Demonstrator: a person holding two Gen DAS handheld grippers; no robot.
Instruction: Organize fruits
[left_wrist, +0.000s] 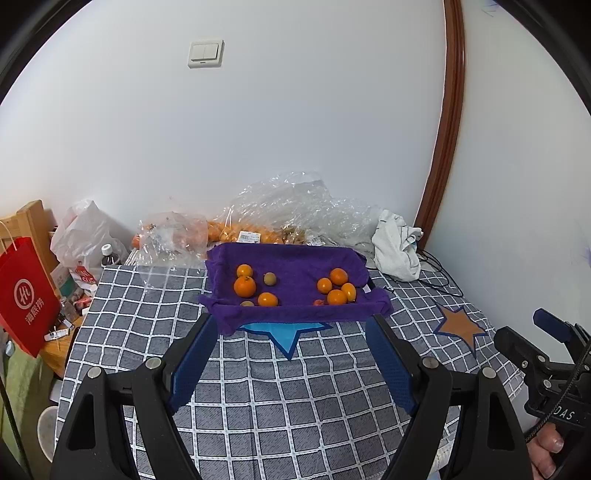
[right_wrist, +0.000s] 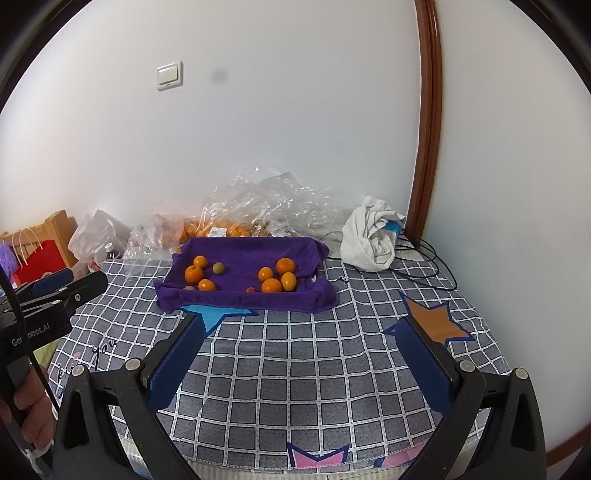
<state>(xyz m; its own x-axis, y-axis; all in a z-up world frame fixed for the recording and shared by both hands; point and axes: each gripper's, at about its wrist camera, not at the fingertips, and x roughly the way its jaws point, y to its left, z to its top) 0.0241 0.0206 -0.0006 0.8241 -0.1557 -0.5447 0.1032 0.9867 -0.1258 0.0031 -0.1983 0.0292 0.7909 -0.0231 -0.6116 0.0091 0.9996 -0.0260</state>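
while both grippers hover over the checked bedsheet (left_wrist: 258, 398) near its front edge, left gripper (left_wrist: 291, 354) and right gripper (right_wrist: 299, 350) fingers are spread wide, holding nothing. purple towel tray (left_wrist: 295, 258) sits toward the sheet's far edge, orange fruits (left_wrist: 244, 286) split in two clusters inside. red bag (left_wrist: 26, 295) off the left edge has chinese print, unreadable. right view only: "you" (right_wrist: 103, 350) on the sheet, "robot.ai" on the other gripper body. left view only: "das".

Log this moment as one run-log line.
left gripper: open, empty | right gripper: open, empty | fruits: on purple towel, two clusters
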